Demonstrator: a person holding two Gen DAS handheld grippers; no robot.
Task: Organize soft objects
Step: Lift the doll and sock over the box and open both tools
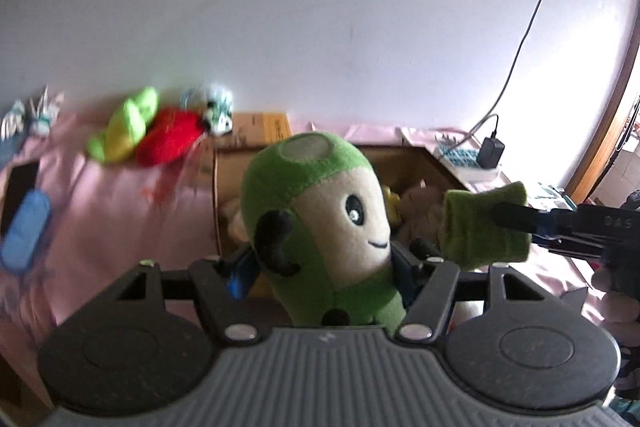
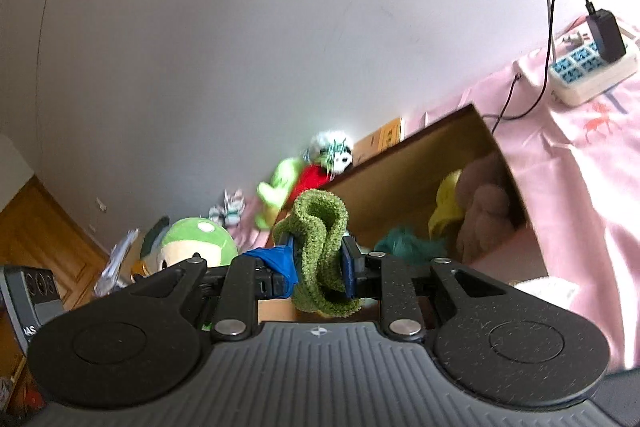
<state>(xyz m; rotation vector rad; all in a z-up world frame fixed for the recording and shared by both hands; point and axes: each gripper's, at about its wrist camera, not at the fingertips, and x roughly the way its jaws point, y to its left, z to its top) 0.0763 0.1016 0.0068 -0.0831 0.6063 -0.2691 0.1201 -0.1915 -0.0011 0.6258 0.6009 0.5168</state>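
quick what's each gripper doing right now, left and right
Left gripper: closed on the green plush doll.
Right gripper: closed on the green fuzzy sock.

A home bedroom: a bed under a pink sheet (image 1: pixel 120 195), plush toys (image 1: pixel 160 135) along its wall edge, a wooden door (image 2: pixel 36 227).

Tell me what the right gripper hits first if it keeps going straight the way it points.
Most likely the box: the right gripper, shut on the green sock, points at its near rim and open inside. Depth is unclear, so it may instead pass over the rim toward the wall.
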